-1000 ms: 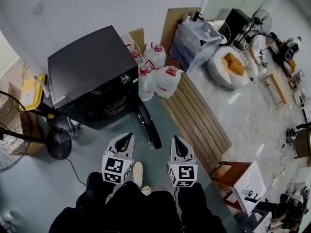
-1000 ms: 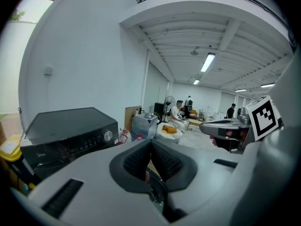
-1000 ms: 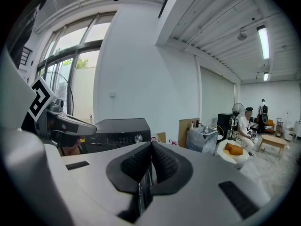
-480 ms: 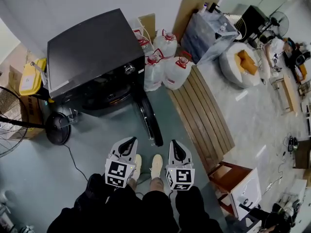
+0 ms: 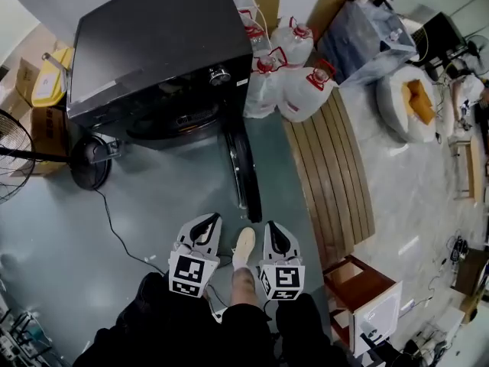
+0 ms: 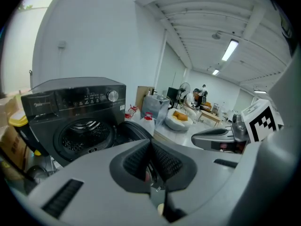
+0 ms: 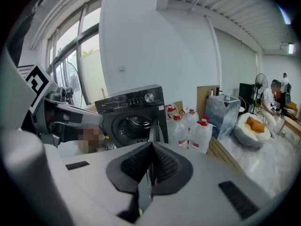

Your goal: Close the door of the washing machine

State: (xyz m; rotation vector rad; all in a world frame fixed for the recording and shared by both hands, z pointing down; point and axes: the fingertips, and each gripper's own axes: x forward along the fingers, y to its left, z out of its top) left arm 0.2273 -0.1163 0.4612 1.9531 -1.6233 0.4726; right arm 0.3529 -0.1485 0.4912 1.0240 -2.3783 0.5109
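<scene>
The black front-loading washing machine (image 5: 153,37) stands against the wall. Its round door (image 5: 246,170) swings out toward me and is seen edge-on, leaving the drum opening (image 5: 179,117) bare. My left gripper (image 5: 205,224) and right gripper (image 5: 276,232) hang side by side near my knees, a short way in front of the door's free edge and touching nothing. Both are shut and empty. In the left gripper view the drum (image 6: 84,131) and door (image 6: 134,131) lie beyond the closed jaws (image 6: 150,142). In the right gripper view the door (image 7: 157,131) stands just past the jaws (image 7: 151,147).
Several water jugs (image 5: 294,82) crowd the machine's right side. A slatted wooden bench (image 5: 328,174) runs along the right, with a small wooden stool (image 5: 359,289) near me. To the left are a standing fan (image 5: 15,159), its round base (image 5: 90,161) and a yellow container (image 5: 50,75).
Both grippers have sunk lower in front of me, still shut. The machine and its open door now sit nearer and higher in the head view.
</scene>
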